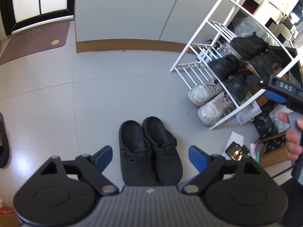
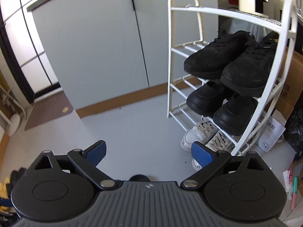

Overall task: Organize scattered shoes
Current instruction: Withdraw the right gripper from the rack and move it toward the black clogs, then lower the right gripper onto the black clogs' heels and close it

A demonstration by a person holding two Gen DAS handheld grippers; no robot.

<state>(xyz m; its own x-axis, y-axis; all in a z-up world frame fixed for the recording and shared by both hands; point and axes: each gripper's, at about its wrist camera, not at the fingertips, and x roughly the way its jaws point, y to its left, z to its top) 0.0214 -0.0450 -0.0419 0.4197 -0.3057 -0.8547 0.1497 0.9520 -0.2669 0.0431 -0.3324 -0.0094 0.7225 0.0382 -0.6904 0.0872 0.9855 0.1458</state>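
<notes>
A white wire shoe rack [image 2: 269, 102] stands on a pale grey floor [image 1: 113, 94], beside a grey cabinet [image 2: 94, 47] with a brown baseboard. On an upper shelf sits a pair of black lace-up sneakers [image 2: 233, 62], side by side, toes pointing out. On the shelf below rests a pair of chunky black shoes [image 2: 219, 106]. At the bottom of the rack, a pair of white sneakers [image 1: 208, 100] with grey laces pokes out toward the open floor.

A pair of black clogs [image 1: 149, 149] lies on the floor, well apart from the rack, the two touching side by side, with their open heels facing away from the left wrist camera. The left gripper [image 1: 150, 157] hovers above them, its blue-padded jaws spread wide on either side, holding nothing. The right gripper [image 2: 147, 153] also stands wide and empty, over bare floor near the rack's front corner; a hand [image 1: 293, 140] grips its handle.

A brown doormat [image 1: 36, 41] lies before a dark-framed door. Papers, a cardboard box and a black bag clutter the floor right of the rack. Part of a dark sandal [image 1: 3, 141] shows at the far left.
</notes>
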